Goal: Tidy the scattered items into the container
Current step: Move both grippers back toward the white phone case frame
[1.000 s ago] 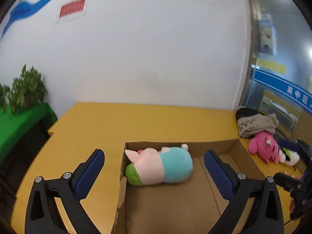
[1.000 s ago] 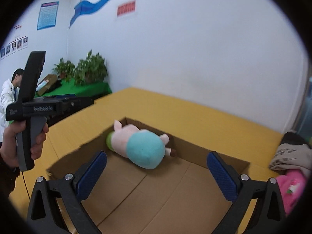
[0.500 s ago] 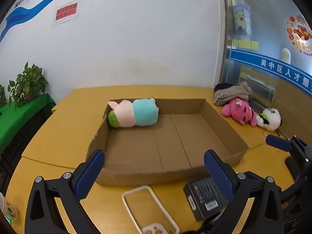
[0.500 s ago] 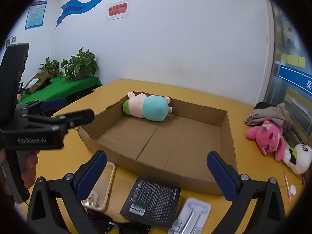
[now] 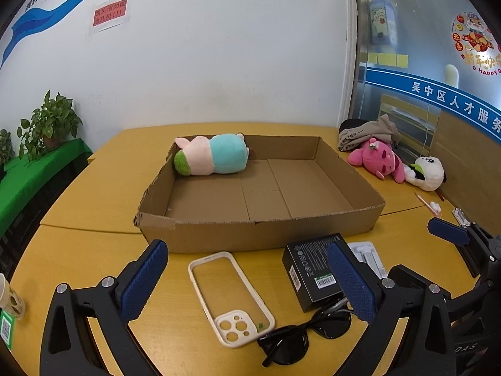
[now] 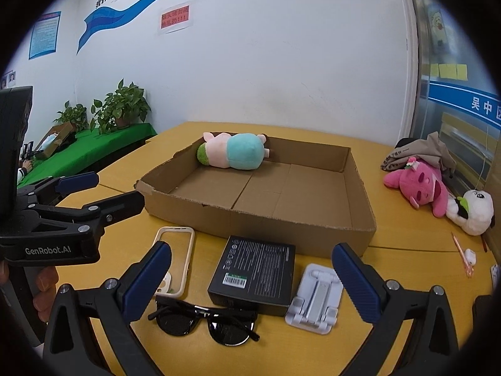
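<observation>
A shallow cardboard box (image 5: 260, 235) (image 6: 263, 224) sits mid-table with a pink and teal plush (image 5: 211, 158) (image 6: 235, 155) lying in its far left corner. In front of the box lie a cream phone case (image 5: 228, 294) (image 6: 175, 255), a black box (image 5: 313, 271) (image 6: 253, 274), black sunglasses (image 5: 300, 333) (image 6: 203, 321) and a white phone stand (image 5: 369, 255) (image 6: 316, 297). My left gripper (image 5: 247, 282) is open and empty above the phone case. My right gripper (image 6: 250, 285) is open and empty above the black box.
A pink plush (image 5: 375, 158) (image 6: 419, 186), a white panda plush (image 5: 427, 172) (image 6: 472, 210) and a grey cloth (image 5: 366, 131) lie at the table's right. A pencil (image 6: 460, 252) lies near them. Potted plants (image 6: 122, 106) stand on a green side table at left.
Both grippers have pulled back from over the box toward the table's near edge. The items in front of the box have come into view. Both stay open.
</observation>
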